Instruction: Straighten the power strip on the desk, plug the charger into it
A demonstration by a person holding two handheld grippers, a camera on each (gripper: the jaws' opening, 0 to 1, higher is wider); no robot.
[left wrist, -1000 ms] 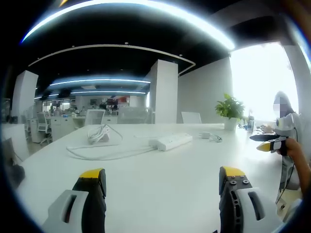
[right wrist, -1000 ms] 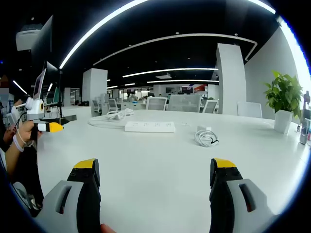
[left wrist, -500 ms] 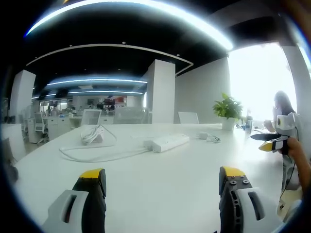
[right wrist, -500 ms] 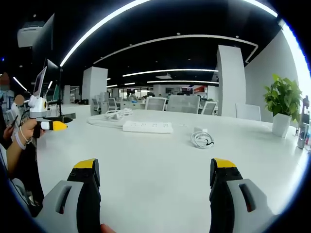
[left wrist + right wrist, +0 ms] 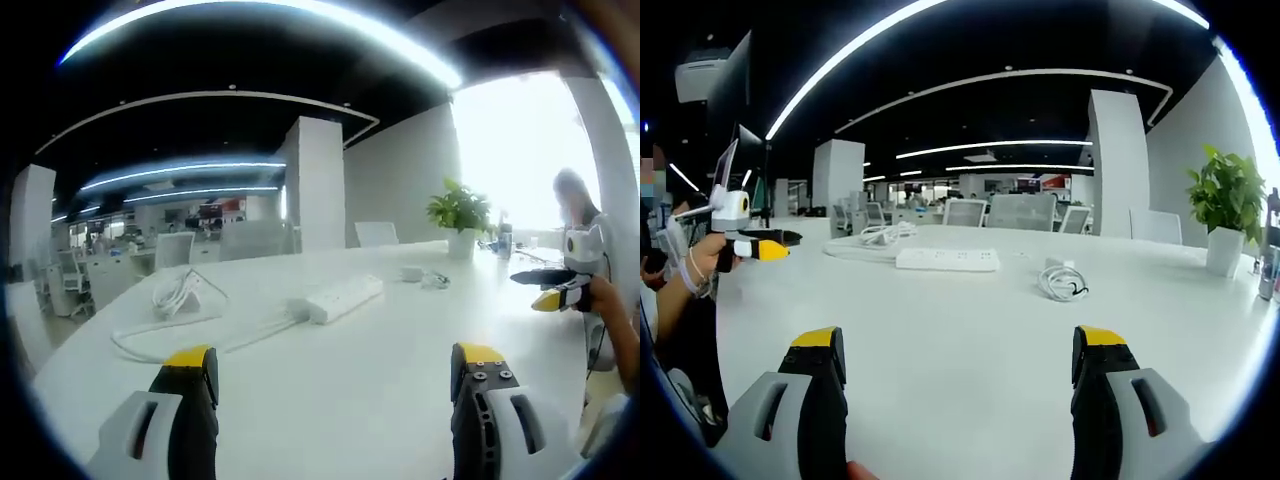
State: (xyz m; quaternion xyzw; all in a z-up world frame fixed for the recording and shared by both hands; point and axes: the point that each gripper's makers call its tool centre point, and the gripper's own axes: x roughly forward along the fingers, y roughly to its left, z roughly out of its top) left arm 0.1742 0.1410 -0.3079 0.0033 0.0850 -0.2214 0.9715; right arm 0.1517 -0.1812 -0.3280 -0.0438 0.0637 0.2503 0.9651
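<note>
You are holding both grippers low over the broad white desk [image 5: 960, 330], and each one's 2 yellow-tipped jaws are standing wide apart with nothing between them. In the left gripper view, your left gripper [image 5: 335, 375] is looking across bare desk toward the long white power strip [image 5: 336, 298], which is lying at an angle well ahead of the jaws. Its white cord [image 5: 170, 330] is trailing off its left end and curving along the desk to a loose white bundle of cable [image 5: 178, 292] near the far edge. Beyond the strip's right end, the small white charger with its coiled cable [image 5: 421, 275] is sitting apart from it, and a green potted plant in a white pot [image 5: 459, 215] is standing close to the far edge.

In the right gripper view, your right gripper [image 5: 960, 375] is facing the power strip [image 5: 947, 260] side-on, with the charger [image 5: 1061, 280] lying to its right, not touching it. A wide stretch of open desk is separating the jaws from both. The left gripper [image 5: 760, 245] is showing at the desk's left edge, held in a hand [image 5: 705, 265].
</note>
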